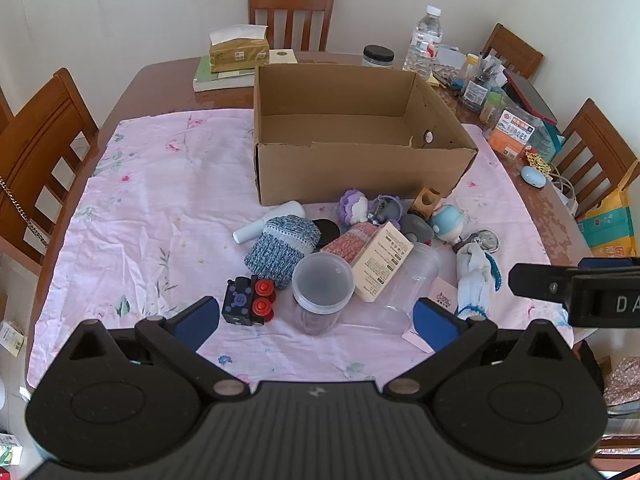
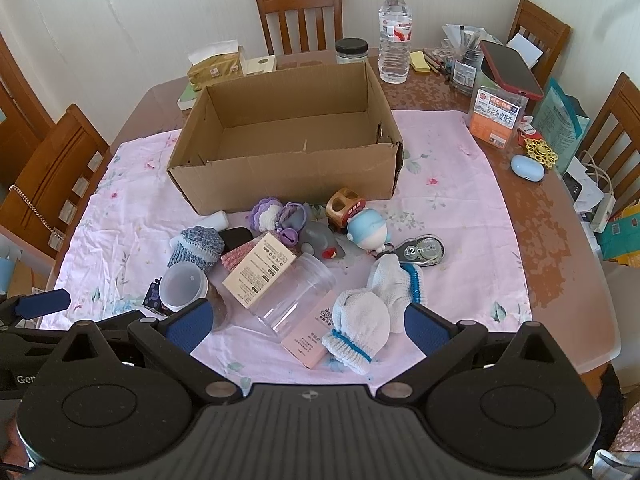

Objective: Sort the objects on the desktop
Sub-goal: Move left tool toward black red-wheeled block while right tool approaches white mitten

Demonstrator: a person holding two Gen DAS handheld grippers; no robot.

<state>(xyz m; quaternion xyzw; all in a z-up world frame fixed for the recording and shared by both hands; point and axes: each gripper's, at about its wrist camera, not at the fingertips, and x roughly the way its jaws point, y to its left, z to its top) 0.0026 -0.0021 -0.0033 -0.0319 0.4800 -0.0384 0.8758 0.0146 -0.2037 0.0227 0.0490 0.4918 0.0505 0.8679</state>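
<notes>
An empty cardboard box (image 1: 360, 168) (image 2: 280, 176) stands on the pink floral cloth (image 1: 160, 208) (image 2: 460, 200). In front of it lies a heap of small things: a blue knitted sock (image 1: 280, 248) (image 2: 198, 246), a lidded clear jar (image 1: 322, 288) (image 2: 182, 284), a clear jar on its side (image 2: 292, 300), a beige carton (image 1: 382, 262) (image 2: 260, 268), a black toy train (image 1: 248, 300), a blue figurine (image 1: 448, 222) (image 2: 368, 228) and white mittens (image 2: 360, 332). My left gripper (image 1: 316, 322) hovers open above the near side of the heap. My right gripper (image 2: 308, 326) is open over the mittens, holding nothing.
Wooden chairs (image 1: 292, 12) (image 2: 300, 12) ring the brown table (image 1: 168, 80) (image 2: 560, 248). A tissue box (image 1: 238, 50), a dark-lidded jar (image 2: 351, 52), a water bottle (image 2: 395, 36), a pen cup, a red phone (image 2: 510, 68) and snack packs crowd the far and right edges.
</notes>
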